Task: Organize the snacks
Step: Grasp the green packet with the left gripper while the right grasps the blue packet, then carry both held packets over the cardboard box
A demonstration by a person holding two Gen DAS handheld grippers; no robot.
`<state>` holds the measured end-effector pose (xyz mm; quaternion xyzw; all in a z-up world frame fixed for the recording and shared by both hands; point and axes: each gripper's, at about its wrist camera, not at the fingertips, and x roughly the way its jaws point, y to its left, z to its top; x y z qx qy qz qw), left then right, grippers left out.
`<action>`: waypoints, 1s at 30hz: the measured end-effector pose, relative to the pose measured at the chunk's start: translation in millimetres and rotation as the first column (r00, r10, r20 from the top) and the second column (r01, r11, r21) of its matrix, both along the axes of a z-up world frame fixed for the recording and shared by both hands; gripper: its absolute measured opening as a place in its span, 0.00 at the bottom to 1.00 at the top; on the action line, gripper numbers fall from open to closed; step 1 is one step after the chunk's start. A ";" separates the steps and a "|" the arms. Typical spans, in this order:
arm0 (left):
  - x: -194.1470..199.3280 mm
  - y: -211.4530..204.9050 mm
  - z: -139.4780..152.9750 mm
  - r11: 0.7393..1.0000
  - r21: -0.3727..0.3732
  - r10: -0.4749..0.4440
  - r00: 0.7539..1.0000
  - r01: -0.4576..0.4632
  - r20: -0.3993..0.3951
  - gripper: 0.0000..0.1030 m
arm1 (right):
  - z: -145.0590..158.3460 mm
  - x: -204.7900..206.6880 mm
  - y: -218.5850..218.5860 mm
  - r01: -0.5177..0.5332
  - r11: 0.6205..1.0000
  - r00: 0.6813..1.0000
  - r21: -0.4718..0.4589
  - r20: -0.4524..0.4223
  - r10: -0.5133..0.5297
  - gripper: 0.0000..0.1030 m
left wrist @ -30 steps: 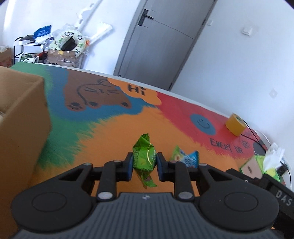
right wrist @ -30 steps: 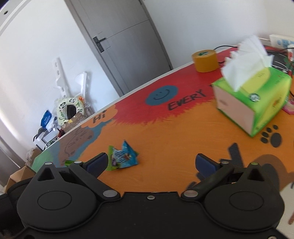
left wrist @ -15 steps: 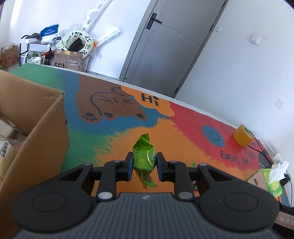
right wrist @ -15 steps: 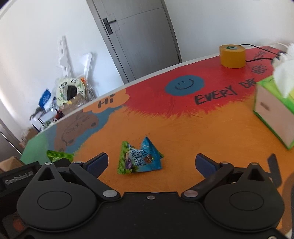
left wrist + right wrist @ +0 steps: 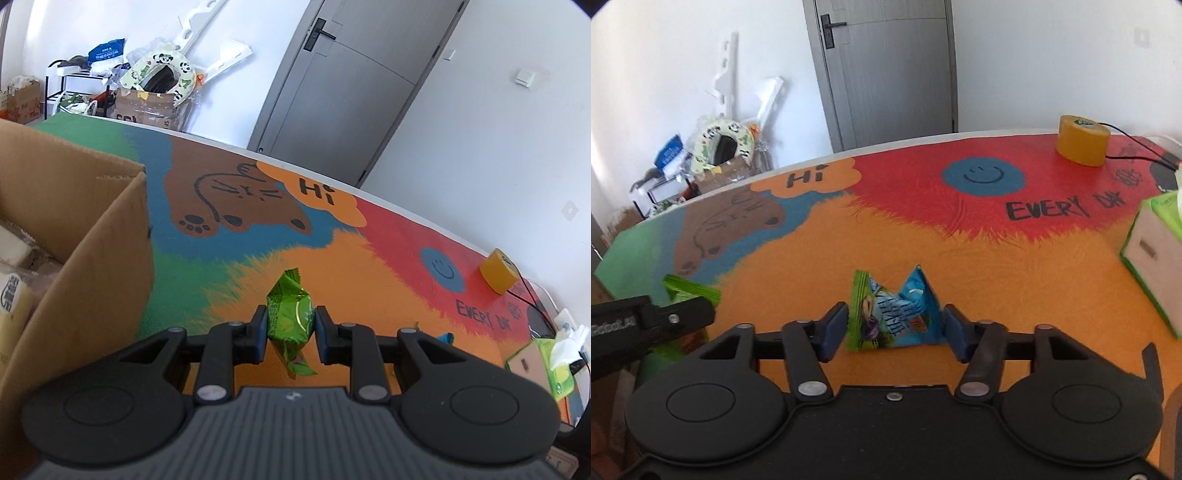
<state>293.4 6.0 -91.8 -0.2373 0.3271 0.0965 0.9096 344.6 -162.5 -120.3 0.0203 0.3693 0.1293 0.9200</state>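
Note:
A green snack packet hangs above the colourful table mat, and my left gripper is shut on its middle. That packet's tip and the left gripper body show at the left edge of the right wrist view. A blue and green snack packet lies on the orange part of the mat. My right gripper straddles it with its jaws closing. The blue pads stand close on either side, and the packet looks unsqueezed. It rests on the mat.
An open cardboard box with items inside stands close on the left. A green tissue box sits at the right, a yellow tape roll and a black cable at the far right. Clutter and a grey door lie beyond the table.
The right gripper moved in over the blue packet and its jaws went from wide apart to close around it. The left gripper drifted toward the box, still holding the green packet.

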 end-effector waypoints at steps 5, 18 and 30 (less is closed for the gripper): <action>-14.7 -7.3 5.8 1.000 -0.005 -0.022 1.000 0.022 0.013 0.24 | 2.4 -18.7 -16.7 0.041 0.999 0.999 0.034 -0.006 -0.040 0.30; -59.6 -17.6 30.4 0.998 0.010 -0.055 0.997 0.054 0.049 0.24 | 21.1 -68.7 -40.9 0.086 0.983 0.995 0.165 0.038 -0.093 0.28; -101.1 -10.6 63.7 0.998 0.049 -0.052 0.990 0.046 0.133 0.24 | 44.9 -105.7 -32.2 0.039 0.978 0.992 0.205 0.113 -0.063 0.28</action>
